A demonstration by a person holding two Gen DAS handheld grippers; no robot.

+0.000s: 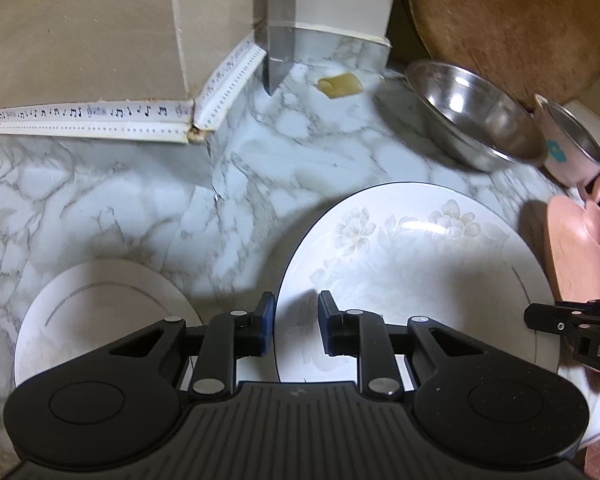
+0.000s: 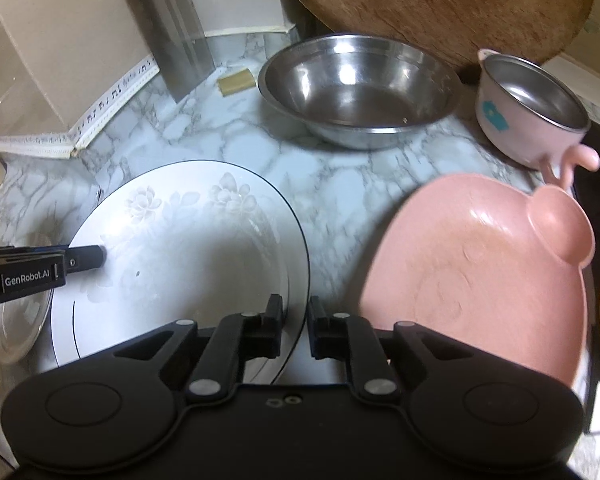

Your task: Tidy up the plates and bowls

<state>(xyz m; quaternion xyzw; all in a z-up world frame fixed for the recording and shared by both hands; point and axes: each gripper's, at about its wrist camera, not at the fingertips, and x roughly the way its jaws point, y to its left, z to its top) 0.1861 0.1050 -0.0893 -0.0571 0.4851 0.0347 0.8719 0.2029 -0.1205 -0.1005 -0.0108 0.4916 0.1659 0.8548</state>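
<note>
A large white plate with a pale flower pattern lies on the marble counter. My left gripper is shut on its left rim, one finger outside the edge and one over the plate face; the right wrist view shows the left gripper at that rim. My right gripper is shut on the plate's right rim, and its tip shows at that edge in the left wrist view. A smaller white plate lies to the left, and a pink plate to the right.
A steel bowl and a pink steel-lined cup with a handle stand behind the plates. A round wooden board leans at the back. A metal blade stands in the wall corner, with a small yellowish piece nearby.
</note>
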